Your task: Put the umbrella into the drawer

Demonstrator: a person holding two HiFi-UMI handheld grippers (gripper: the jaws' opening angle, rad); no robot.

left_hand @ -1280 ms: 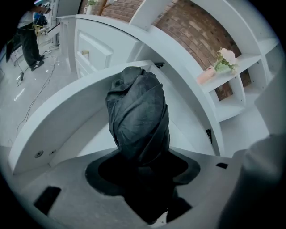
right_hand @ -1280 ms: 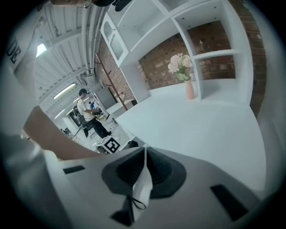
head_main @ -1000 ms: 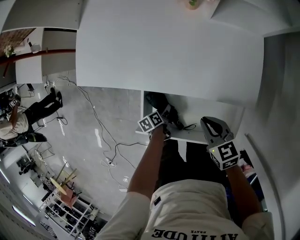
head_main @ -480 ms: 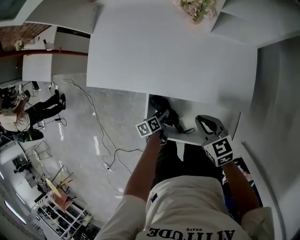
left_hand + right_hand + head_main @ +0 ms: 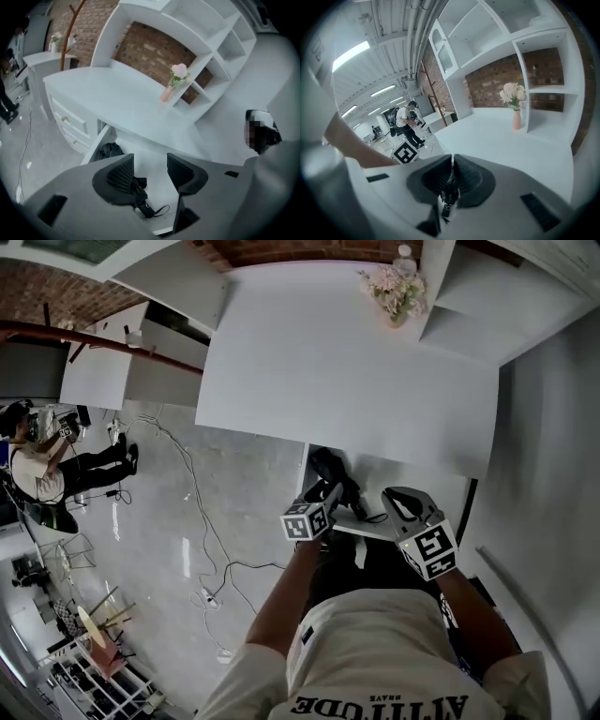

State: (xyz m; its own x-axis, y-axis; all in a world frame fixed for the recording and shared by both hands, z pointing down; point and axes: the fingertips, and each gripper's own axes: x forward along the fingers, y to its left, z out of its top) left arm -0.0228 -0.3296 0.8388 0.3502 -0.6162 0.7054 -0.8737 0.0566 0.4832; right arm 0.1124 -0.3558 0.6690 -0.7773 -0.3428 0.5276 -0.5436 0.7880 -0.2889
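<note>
Bystander: a person [image 5: 37,470] stands at the far left edge of the head view.
Cables: thin leads [image 5: 202,521] trail over the grey floor, left of centre.
Left gripper [image 5: 150,169]: spread, nothing between the jaws, held over the umbrella's handle end.
Umbrella [image 5: 330,472]: black, folded, lying inside the open drawer along its left side, strap loop trailing to the right.
Drawer [image 5: 417,476]: pulled out beneath the white desk surface [image 5: 347,362], centre frame.
Right gripper [image 5: 452,176]: pressed together, over the drawer's front right.
Vase of flowers [image 5: 394,292]: upper right, on the desk.
</note>
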